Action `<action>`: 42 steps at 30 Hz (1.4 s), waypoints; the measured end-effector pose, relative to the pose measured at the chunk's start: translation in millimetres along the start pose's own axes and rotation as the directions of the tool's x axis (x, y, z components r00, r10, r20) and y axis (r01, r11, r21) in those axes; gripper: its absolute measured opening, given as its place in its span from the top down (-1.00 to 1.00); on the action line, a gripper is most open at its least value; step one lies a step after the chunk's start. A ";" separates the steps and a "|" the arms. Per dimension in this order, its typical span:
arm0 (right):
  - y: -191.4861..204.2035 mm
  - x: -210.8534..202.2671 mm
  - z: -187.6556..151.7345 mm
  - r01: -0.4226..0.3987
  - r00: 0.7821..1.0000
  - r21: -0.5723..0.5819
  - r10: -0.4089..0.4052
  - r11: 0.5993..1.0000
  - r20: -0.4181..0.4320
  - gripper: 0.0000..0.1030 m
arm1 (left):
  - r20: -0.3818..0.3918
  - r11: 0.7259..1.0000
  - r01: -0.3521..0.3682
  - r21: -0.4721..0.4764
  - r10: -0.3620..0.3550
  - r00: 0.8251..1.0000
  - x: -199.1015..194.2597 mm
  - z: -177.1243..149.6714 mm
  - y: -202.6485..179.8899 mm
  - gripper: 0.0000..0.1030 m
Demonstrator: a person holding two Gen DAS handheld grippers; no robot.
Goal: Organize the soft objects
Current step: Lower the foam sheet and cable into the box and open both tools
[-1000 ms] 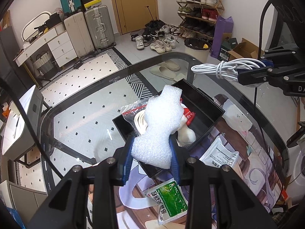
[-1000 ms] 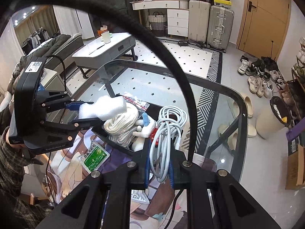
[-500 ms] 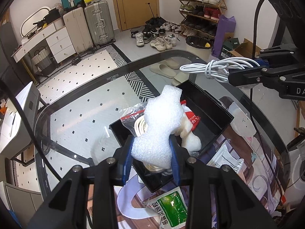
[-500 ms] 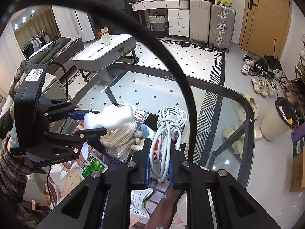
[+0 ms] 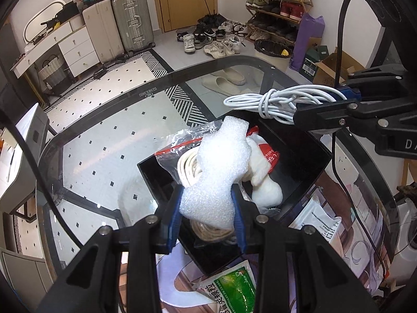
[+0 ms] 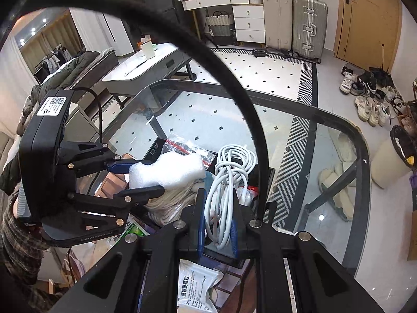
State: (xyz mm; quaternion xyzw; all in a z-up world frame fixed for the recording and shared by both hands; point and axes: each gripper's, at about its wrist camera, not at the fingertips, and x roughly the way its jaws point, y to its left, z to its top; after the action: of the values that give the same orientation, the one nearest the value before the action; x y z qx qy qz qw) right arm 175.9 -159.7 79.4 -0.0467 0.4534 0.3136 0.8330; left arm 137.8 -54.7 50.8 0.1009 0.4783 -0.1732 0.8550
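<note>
My left gripper [image 5: 208,219] is shut on a white foam piece [image 5: 221,172] and holds it over the near part of a black box [image 5: 307,156] on the glass table [image 5: 109,156]. The box holds a coiled cream rope [image 5: 187,167] in a clear bag and a white plush toy [image 5: 265,190]. My right gripper [image 6: 217,224] is shut on a bundled white cable [image 6: 229,177], held above the box's far right side. That cable also shows in the left wrist view [image 5: 276,103], and the foam shows in the right wrist view [image 6: 166,169].
A green sachet [image 5: 232,292] and a white sachet [image 5: 318,221] lie on the printed mat next to the box. The table's curved glass edge [image 5: 182,78] runs behind the box. Suitcases, shoes and a low grey table [image 6: 146,70] stand on the floor beyond.
Both grippers have moved forward and lower over the box. The foam now hangs above the rope, and the cable has come closer over the box's right side.
</note>
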 end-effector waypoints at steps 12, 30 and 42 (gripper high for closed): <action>10.0 44.6 -9.9 -0.032 0.997 0.011 0.032 0.999 -0.068 0.69 | -0.050 1.000 0.014 -0.016 -0.015 0.999 19.2 -3.9 -6.2 0.35; -0.7 68.0 -18.0 -0.030 0.996 0.040 0.033 0.999 -0.077 -0.09 | -0.050 0.999 0.032 -0.012 -0.033 0.998 13.2 -3.0 -14.0 -0.17; -1.8 38.5 -12.9 -0.018 0.999 0.061 0.020 0.998 -0.030 -0.43 | -0.022 1.000 0.019 -0.005 -0.019 1.000 -4.2 -3.9 -14.0 -0.56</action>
State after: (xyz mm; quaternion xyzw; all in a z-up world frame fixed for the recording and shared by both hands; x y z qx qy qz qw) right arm 182.7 -147.4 41.2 -0.0217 0.4760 0.3069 0.8239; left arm 127.2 -65.4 52.2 0.0964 0.4889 -0.1791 0.8483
